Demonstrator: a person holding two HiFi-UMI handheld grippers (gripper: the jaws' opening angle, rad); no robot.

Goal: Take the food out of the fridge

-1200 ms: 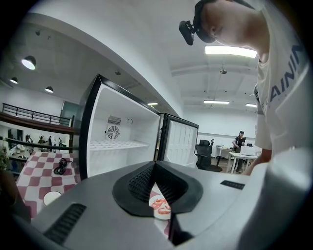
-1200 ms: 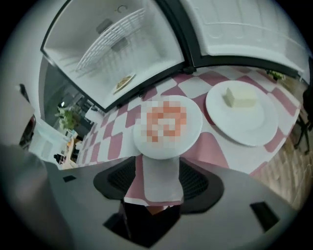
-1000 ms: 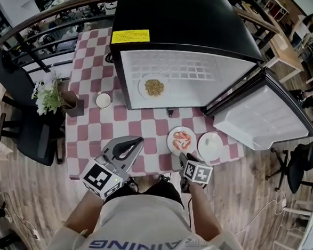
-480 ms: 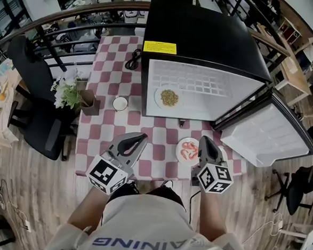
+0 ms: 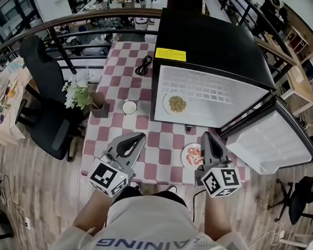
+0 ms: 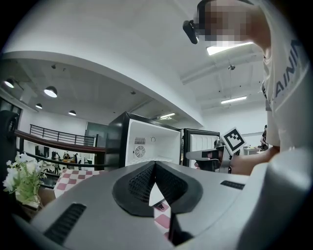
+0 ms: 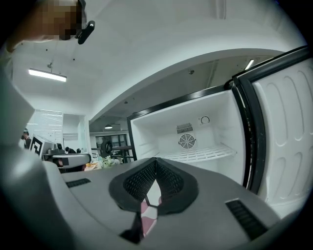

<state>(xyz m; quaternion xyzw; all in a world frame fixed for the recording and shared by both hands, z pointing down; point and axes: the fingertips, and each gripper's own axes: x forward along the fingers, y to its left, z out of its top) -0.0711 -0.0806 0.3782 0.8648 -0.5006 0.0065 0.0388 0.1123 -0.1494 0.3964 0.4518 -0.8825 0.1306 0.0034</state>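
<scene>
A black mini fridge stands on the checked table with its door swung open to the right. On its floor lies a white plate of grainy food. A plate of shrimp sits on the table in front, partly covered by my right gripper, which hangs above it, shut and empty. My left gripper is over the table's near left, also shut and empty. In the right gripper view the gripper faces the white fridge interior. In the left gripper view the gripper points level toward the fridge.
A small white cup, a flower pot and a black cable lie on the table left of the fridge. A black office chair stands at the table's left side. The open door blocks the right side.
My right gripper has risen from beside the shrimp plate to well above it, with its jaws now together. The left gripper has lifted a little.
</scene>
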